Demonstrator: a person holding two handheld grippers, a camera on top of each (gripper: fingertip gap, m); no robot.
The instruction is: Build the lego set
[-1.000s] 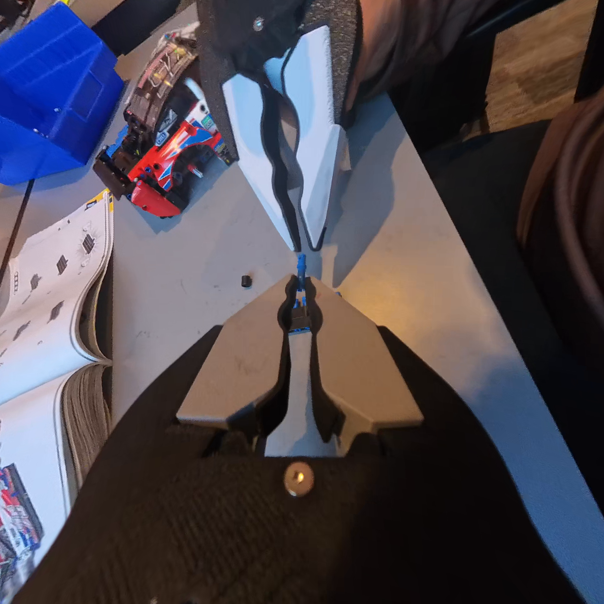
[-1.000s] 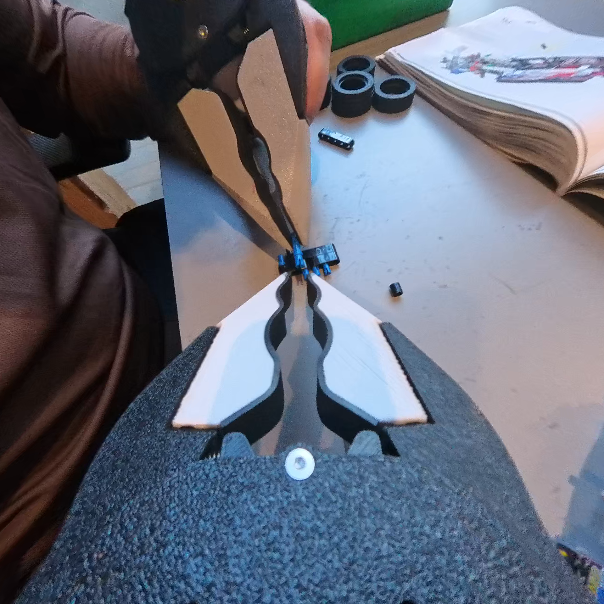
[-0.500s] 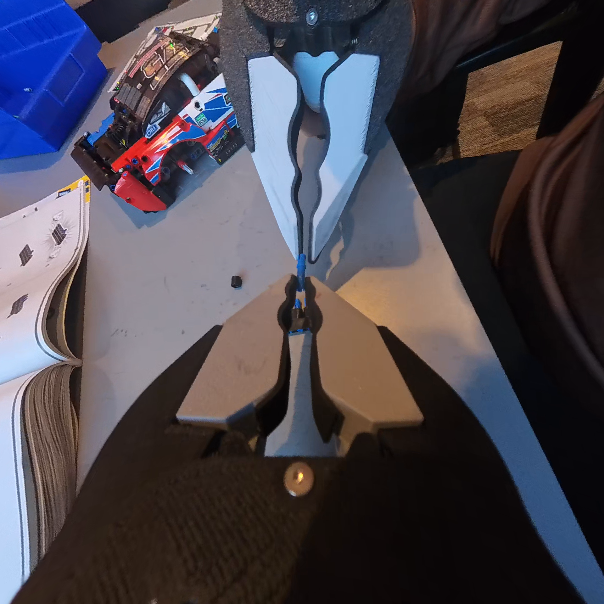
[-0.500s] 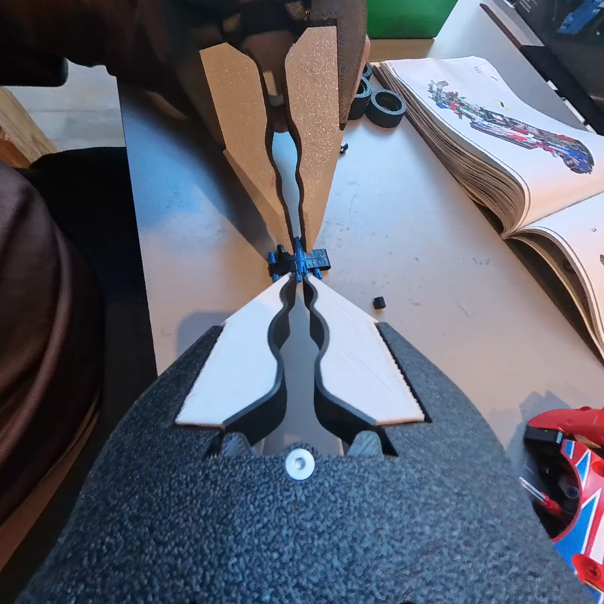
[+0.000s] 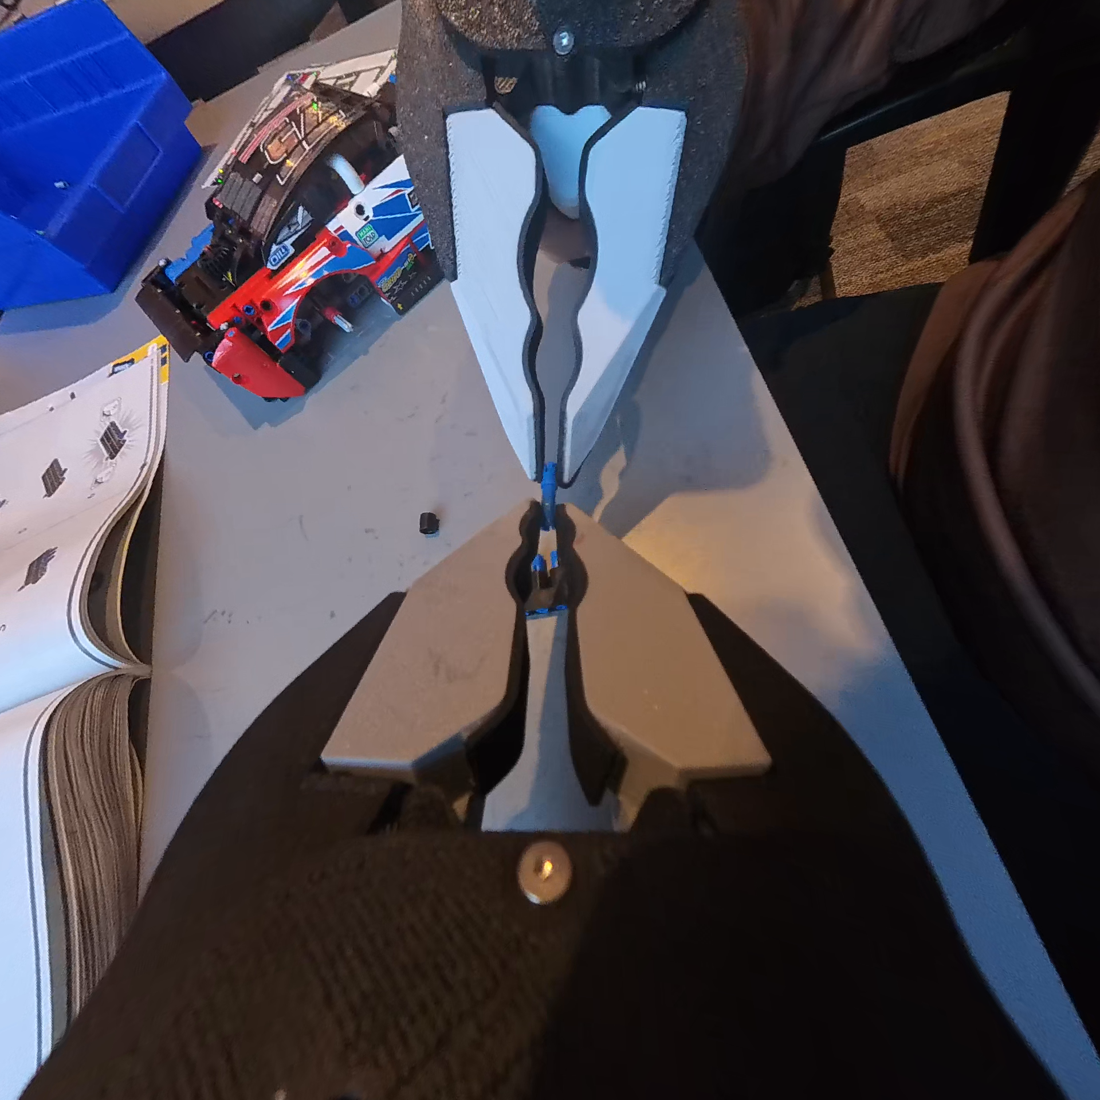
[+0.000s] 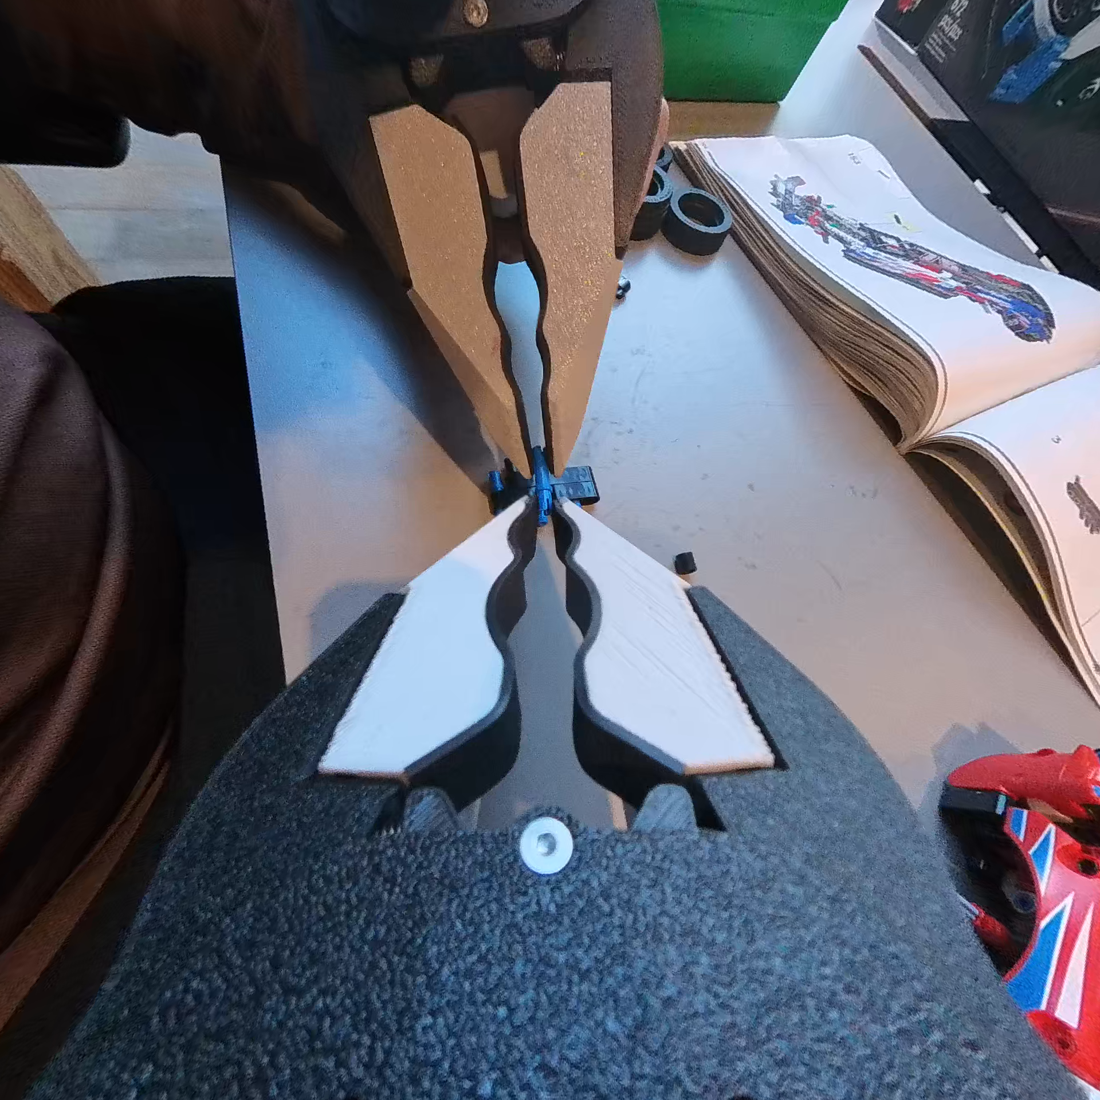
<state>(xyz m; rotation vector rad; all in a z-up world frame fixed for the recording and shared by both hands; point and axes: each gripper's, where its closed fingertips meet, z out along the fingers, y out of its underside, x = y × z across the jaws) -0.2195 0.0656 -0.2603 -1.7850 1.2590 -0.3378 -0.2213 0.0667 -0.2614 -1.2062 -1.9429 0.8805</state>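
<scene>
Between both grippers, blue pin (image 5: pixel 548 483) (black beam (image 6: pixel 576 476) mostly hidden).

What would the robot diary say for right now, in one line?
left gripper: shut on black beam with blue pins | right gripper: shut on blue pin | pin at beam, seating unclear | above table

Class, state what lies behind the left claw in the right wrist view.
Behind the left claw, black tyres sit on the table; the claw covers part of the stack, so their count is unclear.
</scene>
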